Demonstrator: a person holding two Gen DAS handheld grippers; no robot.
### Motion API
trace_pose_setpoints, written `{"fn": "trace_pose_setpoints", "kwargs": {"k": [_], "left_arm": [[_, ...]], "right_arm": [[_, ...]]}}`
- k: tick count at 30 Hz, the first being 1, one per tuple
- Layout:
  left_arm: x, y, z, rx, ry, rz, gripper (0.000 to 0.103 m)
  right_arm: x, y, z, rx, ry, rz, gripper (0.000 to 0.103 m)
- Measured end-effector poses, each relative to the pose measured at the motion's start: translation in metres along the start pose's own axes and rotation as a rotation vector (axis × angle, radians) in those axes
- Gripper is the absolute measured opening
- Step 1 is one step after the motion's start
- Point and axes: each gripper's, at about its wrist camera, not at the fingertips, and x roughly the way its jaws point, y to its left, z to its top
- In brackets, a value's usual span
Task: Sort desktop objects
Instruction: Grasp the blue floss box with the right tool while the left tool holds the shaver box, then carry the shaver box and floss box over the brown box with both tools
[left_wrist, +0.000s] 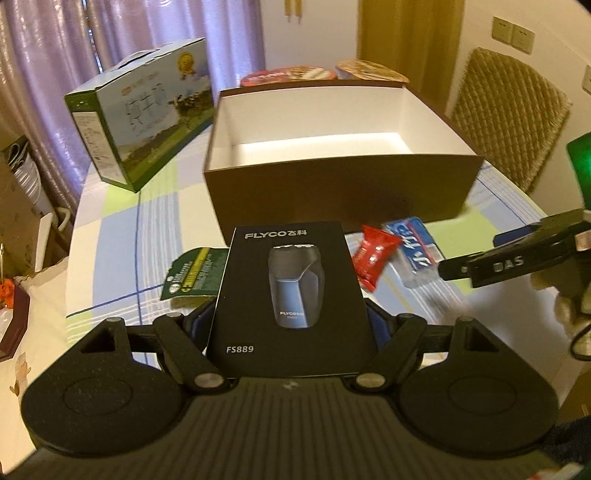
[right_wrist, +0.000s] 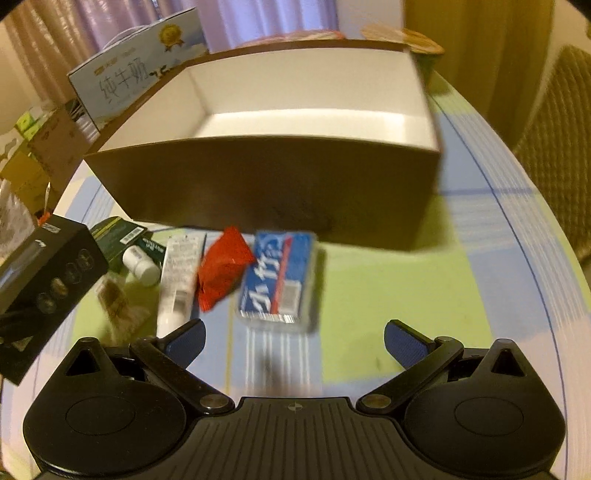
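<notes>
Above the table's near edge, left gripper (left_wrist: 291, 317) pinches the black shaver box (left_wrist: 291, 295), short of the open brown box (left_wrist: 343, 199); right gripper (right_wrist: 293, 341) spread wide behind the blue pack (right_wrist: 279, 277)

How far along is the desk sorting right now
Nothing looks sorted yet: the brown box shows only bare white inside. In hand: the left gripper is shut on the black shaver box, short of the brown box. The right gripper is open. Left on the table: blue tissue pack, red packet, white tube, small bottle.
</notes>
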Motion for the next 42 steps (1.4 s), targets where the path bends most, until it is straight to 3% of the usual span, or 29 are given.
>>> {"fn": "trace_pose_setpoints", "kwargs": {"k": [3, 15, 17, 19, 32, 42], "left_arm": [[0.004, 0.005, 0.004, -0.013, 0.001, 0.012, 0.077], [0.014, 0.016, 0.012, -0.039, 0.005, 0.027, 0.077], [0.015, 0.016, 0.013, -0.037, 0.005, 0.025, 0.077], [0.016, 0.015, 0.013, -0.035, 0.007, 0.022, 0.077], [0.013, 0.015, 0.024, -0.036, -0.021, 0.0, 0.077], [0.005, 0.014, 0.051, -0.03, -0.091, -0.04, 0.077]], "right_arm": [[0.016, 0.007, 0.009, -0.033, -0.003, -0.014, 0.09], [0.066, 0.013, 0.021, -0.07, 0.052, -0.057, 0.074], [0.071, 0.011, 0.018, -0.065, 0.071, -0.051, 0.061], [0.07, 0.013, 0.013, -0.098, 0.062, -0.078, 0.055], [0.022, -0.012, -0.003, -0.032, 0.067, -0.019, 0.054], [-0.028, -0.004, 0.034, -0.028, -0.043, 0.072, 0.054]]}}
